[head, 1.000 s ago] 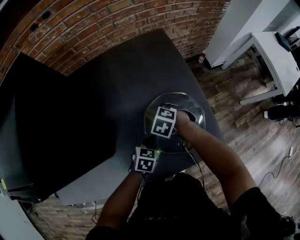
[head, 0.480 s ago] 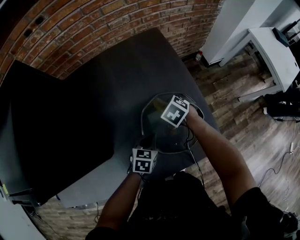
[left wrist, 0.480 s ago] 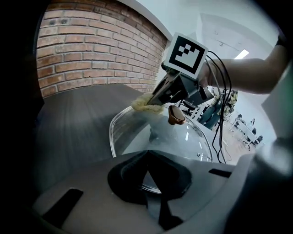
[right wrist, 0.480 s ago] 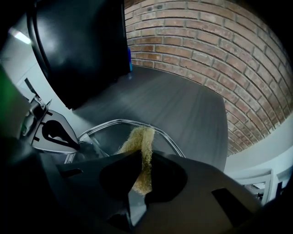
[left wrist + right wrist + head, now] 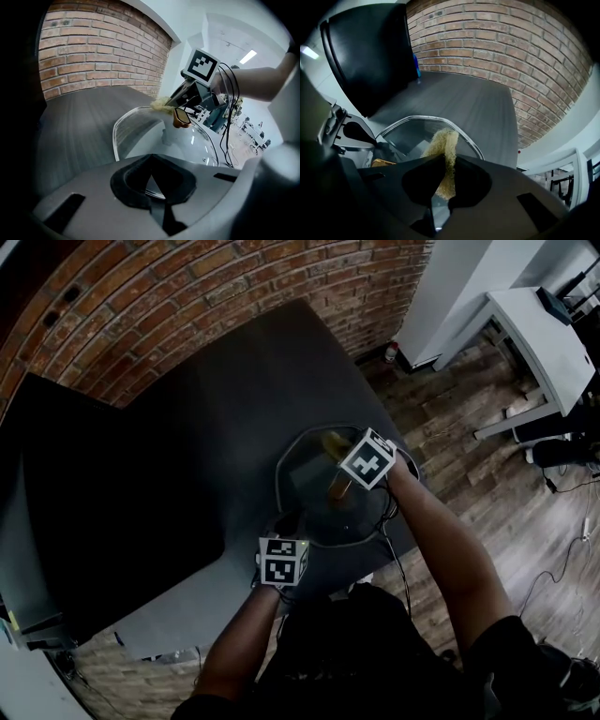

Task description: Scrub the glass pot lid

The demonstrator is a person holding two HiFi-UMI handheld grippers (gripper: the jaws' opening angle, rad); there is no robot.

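Amber-knobbed glass pot lid (image 5: pixel 305 486), rim tight in left hand-held gripper (image 5: pixel 152 187); yellow scrubber (image 5: pixel 443 143) in right hand-held gripper (image 5: pixel 442 190)

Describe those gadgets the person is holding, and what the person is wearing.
The left gripper and right gripper each have a grey body with black pads and carry a white cube printed with black square markers. Thin black cables trail from the right one. The person wears a dark short-sleeved top.

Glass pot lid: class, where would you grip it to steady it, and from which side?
Grip the glass pot lid by its thin near rim, coming low from the person's side: the dome is smooth, and the scrubber occupies the far side.
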